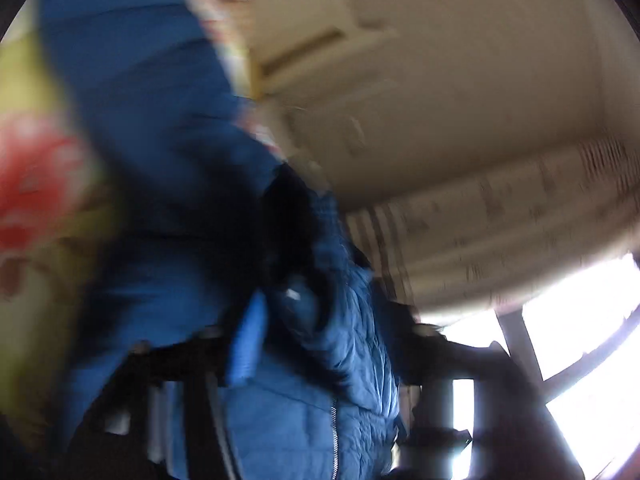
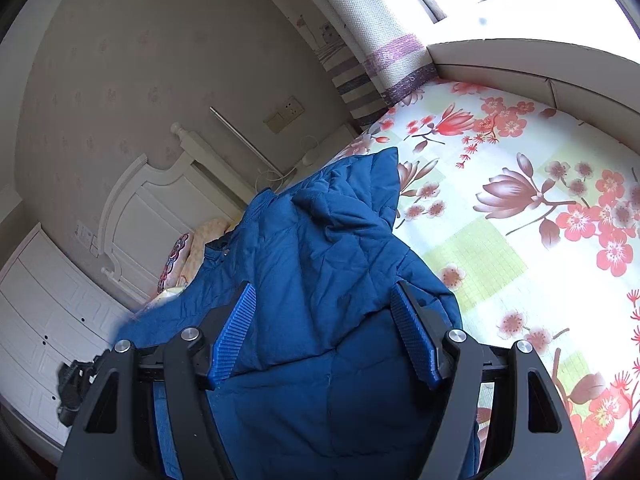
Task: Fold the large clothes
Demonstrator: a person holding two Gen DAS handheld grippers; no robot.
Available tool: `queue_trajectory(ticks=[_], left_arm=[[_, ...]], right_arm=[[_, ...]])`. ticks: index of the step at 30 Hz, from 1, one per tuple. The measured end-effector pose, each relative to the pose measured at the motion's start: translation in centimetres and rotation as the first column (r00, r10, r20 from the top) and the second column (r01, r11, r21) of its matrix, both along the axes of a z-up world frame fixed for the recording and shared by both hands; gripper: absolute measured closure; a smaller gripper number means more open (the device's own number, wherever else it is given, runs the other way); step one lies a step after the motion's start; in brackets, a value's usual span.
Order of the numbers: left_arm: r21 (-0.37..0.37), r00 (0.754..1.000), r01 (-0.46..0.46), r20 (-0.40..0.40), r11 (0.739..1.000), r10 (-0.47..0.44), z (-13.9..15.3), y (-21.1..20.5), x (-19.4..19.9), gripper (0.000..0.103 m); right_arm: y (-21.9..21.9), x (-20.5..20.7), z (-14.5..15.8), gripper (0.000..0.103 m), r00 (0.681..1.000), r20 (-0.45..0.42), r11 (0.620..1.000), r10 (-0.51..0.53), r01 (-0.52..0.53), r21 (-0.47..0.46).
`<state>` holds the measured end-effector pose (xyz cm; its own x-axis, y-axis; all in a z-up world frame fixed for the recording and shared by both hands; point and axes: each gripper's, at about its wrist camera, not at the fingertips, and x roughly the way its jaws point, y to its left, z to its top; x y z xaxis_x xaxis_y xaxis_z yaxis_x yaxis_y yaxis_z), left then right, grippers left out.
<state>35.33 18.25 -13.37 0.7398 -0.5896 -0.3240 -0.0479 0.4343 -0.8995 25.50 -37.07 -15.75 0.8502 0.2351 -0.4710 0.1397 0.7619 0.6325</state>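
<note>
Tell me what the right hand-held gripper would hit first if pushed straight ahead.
Most likely the blue quilted jacket: it lies on the floral bedsheet right ahead of the open right hand-held gripper, though depth is hard to judge.

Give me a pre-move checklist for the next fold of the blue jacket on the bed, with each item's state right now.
1. Jacket on the bed: the blue jacket lies on the floral bedsheet. Ok.
2. Jacket flat: it is bunched and creased, hood end rumpled. Not ok.
3. Right gripper ready: jaws apart, hanging over the jacket, pads pressing on nothing. Ok.
4. Left gripper state: the view is smeared by blur, jacket fabric fills the space at its jaws, and whether it is pinched is unclear. Cannot tell.
5. Room to fold: bare sheet beside the jacket on the window side. Ok.
6. Zipper closed: only a short stretch shows. Cannot tell.
</note>
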Motion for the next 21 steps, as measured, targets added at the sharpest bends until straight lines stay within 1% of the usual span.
queue_trajectory(ticks=[2,3,5,6,7,8,10,13,14,15,16,17,18,19,20,21], left_arm=[[-0.025,0.999,-0.045,-0.021,0.999,0.044,-1.1,1.7,-0.4,0.037],[-0.016,0.998,-0.052,-0.022,0.999,0.052,-1.0,1.9,-0.4,0.034],[0.026,0.999,-0.036,-0.014,0.999,0.037,-0.4,1.3,-0.3,0.029],[0.059,1.000,-0.012,-0.013,0.998,0.013,0.1,0.8,-0.2,0.027],[0.124,1.000,0.027,-0.016,0.992,-0.025,0.6,-0.7,0.3,0.027],[0.166,0.999,0.047,-0.022,0.985,-0.044,0.9,-1.7,0.6,0.027],[0.302,0.995,0.087,-0.068,0.949,-0.070,1.3,-4.4,1.9,0.027],[0.430,0.993,0.094,-0.105,0.898,-0.054,1.2,-6.6,3.8,0.029],[0.492,0.992,0.105,-0.117,0.864,-0.053,1.0,-7.6,4.2,0.040],[0.575,0.991,0.103,-0.127,0.812,-0.036,1.0,-8.6,4.4,0.074],[0.598,0.992,0.113,-0.107,0.794,-0.060,1.0,-9.4,4.5,0.084],[0.570,0.994,0.111,-0.067,0.814,-0.089,1.1,-9.2,4.0,0.099],[0.570,0.996,0.088,-0.033,0.817,-0.084,1.6,-9.2,3.7,0.099],[0.578,0.997,0.066,-0.005,0.813,-0.077,2.1,-9.1,3.2,0.099],[0.584,0.997,0.027,0.045,0.811,-0.066,2.9,-9.1,2.2,0.099],[0.580,0.995,0.003,0.077,0.815,-0.058,3.5,-9.1,1.5,0.099]], right_arm=[[0.1,0.1,0.0,0.033,1.000,-0.005,1.000,-0.001,0.001,-0.012],[0.1,0.1,0.0,0.033,1.000,-0.005,1.000,-0.002,0.001,-0.014],[0.0,0.2,0.0,0.033,1.000,-0.006,1.000,-0.001,0.001,-0.015],[0.0,0.2,0.0,0.033,1.000,-0.005,1.000,-0.001,0.001,-0.015],[0.0,0.2,0.0,0.033,1.000,-0.004,1.000,-0.001,0.001,-0.015],[0.0,0.2,0.0,0.033,1.000,-0.004,1.000,-0.002,0.001,-0.017],[0.0,0.1,0.1,0.033,1.000,0.000,1.000,-0.004,0.004,-0.021],[-0.1,-0.1,0.2,0.034,1.000,0.018,0.999,-0.012,0.013,-0.031],[-0.1,-0.1,0.2,0.034,1.000,0.023,0.999,-0.012,0.013,-0.034],[-0.1,-0.1,0.2,0.034,1.000,0.023,0.999,-0.012,0.012,-0.038],[0.0,-0.1,0.2,0.034,1.000,0.022,0.999,-0.011,0.012,-0.042],[0.0,-0.1,0.2,0.034,1.000,0.022,0.999,-0.012,0.013,-0.046],[0.0,-0.1,0.2,0.034,1.000,0.022,0.999,-0.012,0.013,-0.051],[0.0,-0.1,0.3,0.034,1.000,0.023,0.998,-0.011,0.012,-0.056],[0.1,0.0,0.3,0.035,1.000,0.023,0.998,-0.009,0.010,-0.062],[0.2,0.0,0.3,0.035,1.000,0.021,0.998,-0.008,0.009,-0.068]])
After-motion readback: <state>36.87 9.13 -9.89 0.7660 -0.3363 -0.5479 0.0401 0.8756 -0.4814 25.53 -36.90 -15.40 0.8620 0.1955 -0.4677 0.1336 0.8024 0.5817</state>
